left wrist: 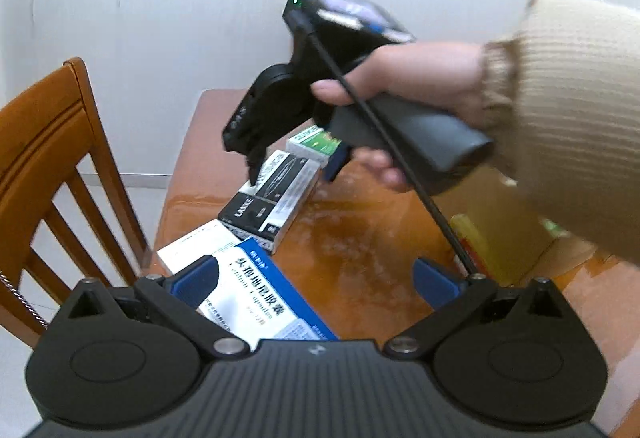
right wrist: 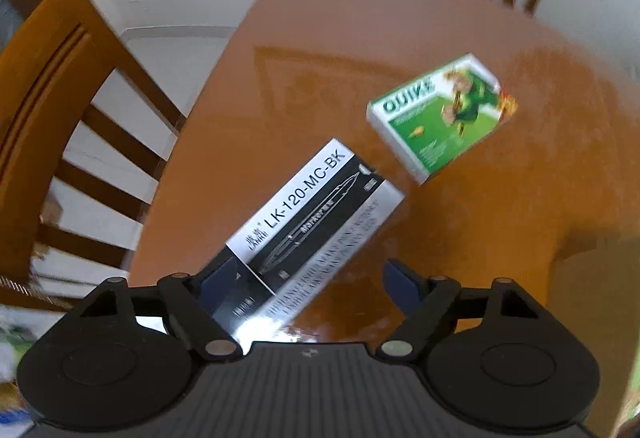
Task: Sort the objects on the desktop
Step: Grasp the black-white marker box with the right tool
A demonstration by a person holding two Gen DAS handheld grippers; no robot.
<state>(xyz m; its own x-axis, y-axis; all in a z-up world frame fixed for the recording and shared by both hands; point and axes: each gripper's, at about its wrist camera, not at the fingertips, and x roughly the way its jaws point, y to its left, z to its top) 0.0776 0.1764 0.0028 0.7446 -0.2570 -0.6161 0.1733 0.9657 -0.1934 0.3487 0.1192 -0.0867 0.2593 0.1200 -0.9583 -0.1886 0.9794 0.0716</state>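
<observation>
The black-and-white marker box (right wrist: 312, 230) lies slantwise on the glossy desk (right wrist: 460, 238), between a green Quike box (right wrist: 436, 117) farther off and a blue-and-white medicine box (left wrist: 256, 290) nearer the desk's edge. The right tongs (right wrist: 312, 282) hang steeply over its near end, jaws spread with nothing pinched; one pad overlaps the box while the other stands over bare desk. To take it well, centre both pads across the narrow width, square to the long edges, before squeezing. The left tongs (left wrist: 316, 286) hover spread and empty over the medicine box. A cardboard box (left wrist: 516, 222) sits to the right, probably the bin.
</observation>
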